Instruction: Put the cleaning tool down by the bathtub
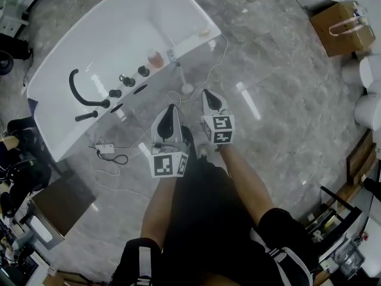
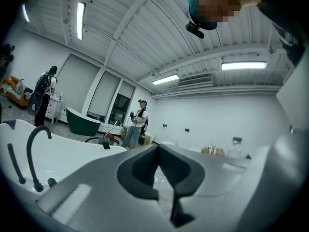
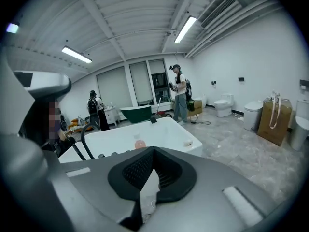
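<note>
The left tongs (image 2: 158,149) are closed, their dark pads meeting at the tips with nothing between them. The right tongs (image 3: 153,151) are closed and empty too. In the head view the two are held side by side in front of the person's bare legs (image 1: 241,177), above the grey marbled floor (image 1: 280,100). Both point toward the white bathtub (image 1: 119,28).

The cleaning tool (image 1: 181,75) is free of both tongs and sits near their tips. Its round white end rests on the floor just beside the bathtub's wall, and its thin handle slants up to the rim. A white cable (image 1: 223,52) curves from near the tub's corner across the floor past the tool. More cable lies further left by a small white box (image 1: 106,149).

On the bathtub's deck stand a black curved faucet (image 1: 74,88) and a row of dark knobs (image 1: 128,81). A small pinkish thing (image 1: 155,58) sits close to the tool's upper end; what it is cannot be told.

Farther off, a cardboard box (image 1: 342,19) with white handles stands on the floor at the right. The right gripper view shows another person (image 3: 179,93) standing beyond the bathtub. Behind that person are a dark green tub (image 3: 136,113) and a white toilet (image 3: 223,105) by the far wall.
</note>
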A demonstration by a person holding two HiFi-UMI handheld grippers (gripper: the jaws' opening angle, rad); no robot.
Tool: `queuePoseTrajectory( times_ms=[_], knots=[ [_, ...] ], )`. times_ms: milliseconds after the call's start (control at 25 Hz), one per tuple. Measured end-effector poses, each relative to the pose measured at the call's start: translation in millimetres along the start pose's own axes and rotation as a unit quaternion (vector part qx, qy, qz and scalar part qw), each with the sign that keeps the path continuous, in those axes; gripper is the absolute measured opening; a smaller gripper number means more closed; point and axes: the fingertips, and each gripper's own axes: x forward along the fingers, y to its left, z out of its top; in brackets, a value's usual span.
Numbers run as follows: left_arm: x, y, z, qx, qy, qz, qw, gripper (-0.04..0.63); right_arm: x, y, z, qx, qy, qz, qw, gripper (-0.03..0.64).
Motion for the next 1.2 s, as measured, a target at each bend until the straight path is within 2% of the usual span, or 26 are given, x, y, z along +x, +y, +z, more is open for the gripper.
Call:
queuePoseTrajectory(
  times_ms=[600, 880, 1200],
  knots=[
    [-89, -83, 55, 0.026, -0.015, -0.029, 0.9991, 0.006, -195, 16, 81, -0.024, -0.134, 0.02, 0.99, -0.002],
    [-116, -102, 56, 0.027, -0.01, -0.04, 0.9988, 0.006, -237, 29, 69, -0.009, -0.142, 0.027, 0.989, -0.003],
    [-125, -106, 60, 0.034, -0.017, -0.037, 0.9986, 0.006, -256, 36, 70, -0.016, -0.154, 0.033, 0.987, -0.003]
  ],
)
